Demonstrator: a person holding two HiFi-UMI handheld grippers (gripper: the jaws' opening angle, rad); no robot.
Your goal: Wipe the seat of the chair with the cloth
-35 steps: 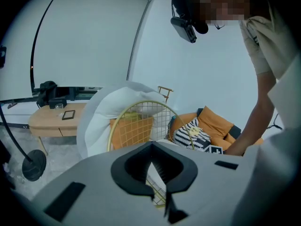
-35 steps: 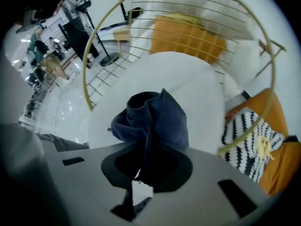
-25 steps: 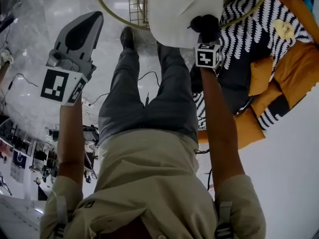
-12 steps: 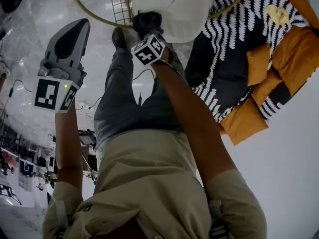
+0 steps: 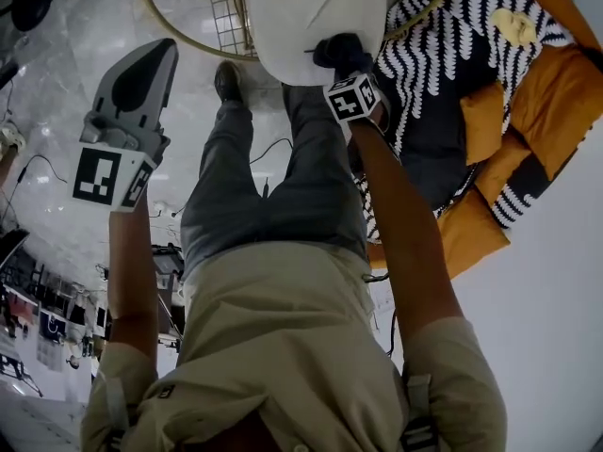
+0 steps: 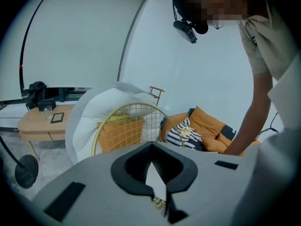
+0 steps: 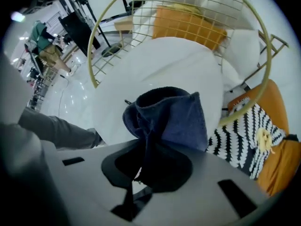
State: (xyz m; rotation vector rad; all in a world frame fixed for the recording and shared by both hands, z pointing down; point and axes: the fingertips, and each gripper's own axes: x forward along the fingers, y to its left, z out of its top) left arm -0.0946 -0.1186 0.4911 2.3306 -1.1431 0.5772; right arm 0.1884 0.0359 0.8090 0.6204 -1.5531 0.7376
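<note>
That cloth reads dark blue and nubbly, proper towelling, dull against the smooth, white, unglossed fabric of the seat, and the wire chair frame round it is thin, shiny, brass-coloured metal. Both tools wear matt grey plastic shells with dull black linings, the right gripper and the left gripper alike. Underneath, the floor gleams like polished pale stone, the striped cushion and the orange cushion look like soft matt cloth, and the low table shows pale, satin-smooth wood.
</note>
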